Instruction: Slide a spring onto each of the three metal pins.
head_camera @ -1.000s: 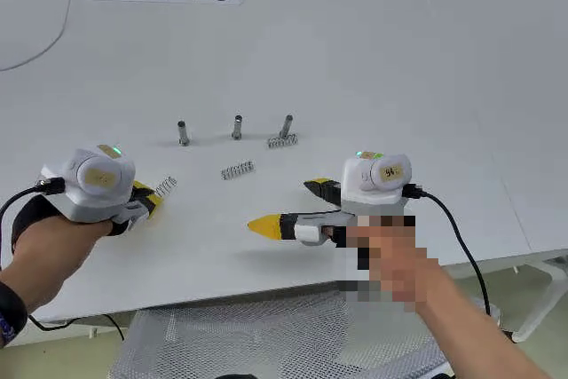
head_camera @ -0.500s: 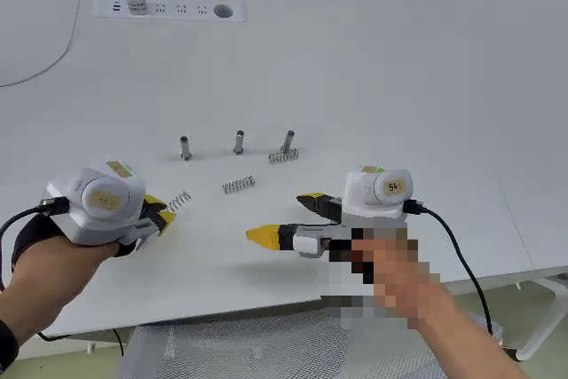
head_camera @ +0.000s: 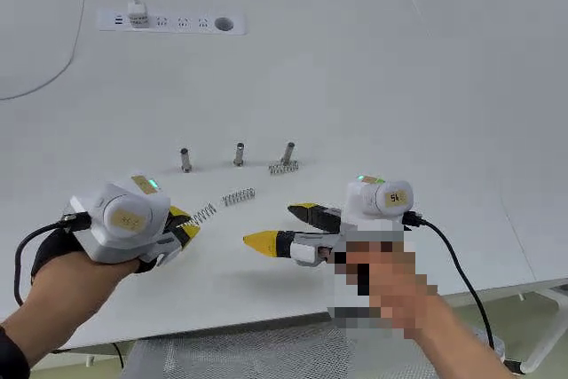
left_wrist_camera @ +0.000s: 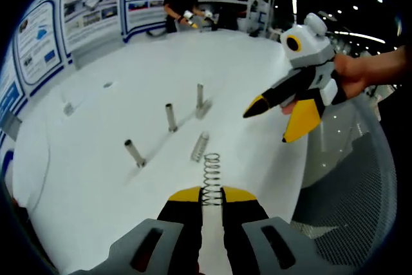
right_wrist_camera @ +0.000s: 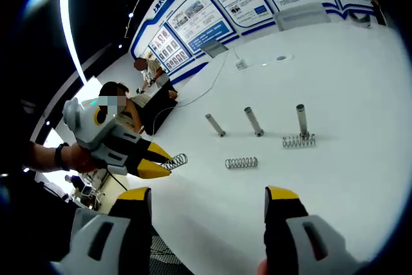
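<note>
Pinching a spring (left_wrist_camera: 211,170) at its tips, left gripper (left_wrist_camera: 211,193) has pins (left_wrist_camera: 170,117) at 11 o'clock; right gripper (right_wrist_camera: 207,199) gapes wide.

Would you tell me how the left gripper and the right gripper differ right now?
The left gripper is shut on a spring; the right gripper holds nothing. The left gripper's jaws are pinched together; the right gripper's stand wide apart. Both have yellow-tipped black jaws and hover over the white table.
</note>
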{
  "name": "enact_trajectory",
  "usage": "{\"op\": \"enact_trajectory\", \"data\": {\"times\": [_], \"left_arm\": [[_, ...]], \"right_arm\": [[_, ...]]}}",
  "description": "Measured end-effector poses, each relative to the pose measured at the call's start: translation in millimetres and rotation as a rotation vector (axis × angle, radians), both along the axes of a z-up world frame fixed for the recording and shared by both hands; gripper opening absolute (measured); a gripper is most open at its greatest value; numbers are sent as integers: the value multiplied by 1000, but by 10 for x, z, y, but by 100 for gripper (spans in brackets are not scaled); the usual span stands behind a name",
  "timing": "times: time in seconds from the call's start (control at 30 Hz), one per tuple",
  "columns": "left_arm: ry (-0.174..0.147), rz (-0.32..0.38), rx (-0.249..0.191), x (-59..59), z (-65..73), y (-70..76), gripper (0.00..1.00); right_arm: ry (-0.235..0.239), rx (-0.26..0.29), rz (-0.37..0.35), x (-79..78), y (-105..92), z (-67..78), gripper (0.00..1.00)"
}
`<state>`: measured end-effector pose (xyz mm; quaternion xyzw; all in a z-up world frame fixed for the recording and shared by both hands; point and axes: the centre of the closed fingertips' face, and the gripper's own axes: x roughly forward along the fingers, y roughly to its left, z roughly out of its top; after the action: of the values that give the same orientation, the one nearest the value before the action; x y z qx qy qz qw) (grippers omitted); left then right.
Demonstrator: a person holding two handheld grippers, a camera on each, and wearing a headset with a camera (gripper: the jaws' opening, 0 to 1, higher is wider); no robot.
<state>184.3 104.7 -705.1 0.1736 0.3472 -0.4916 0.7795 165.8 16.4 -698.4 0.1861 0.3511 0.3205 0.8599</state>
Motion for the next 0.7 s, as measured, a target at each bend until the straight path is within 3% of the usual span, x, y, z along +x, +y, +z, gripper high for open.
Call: {"op": "enact_trajectory", "data": {"times": [0.27, 0.4, 0.57, 0.7], "left_arm": [[-7, -46, -13, -104, 38, -192, 10], [-9, -77, -10, -174, 38, -270, 10], [-20, -109, -11, -246, 83, -351, 10], [-21, -128, -15, -289, 101, -403, 10]], "right_arm": [[7, 64, -17, 29, 44, 54, 63], [13, 102, -13, 19, 82, 94, 50], [17, 117, -14, 26, 110, 97, 49], [20, 138, -7, 19, 145, 114, 43]]}}
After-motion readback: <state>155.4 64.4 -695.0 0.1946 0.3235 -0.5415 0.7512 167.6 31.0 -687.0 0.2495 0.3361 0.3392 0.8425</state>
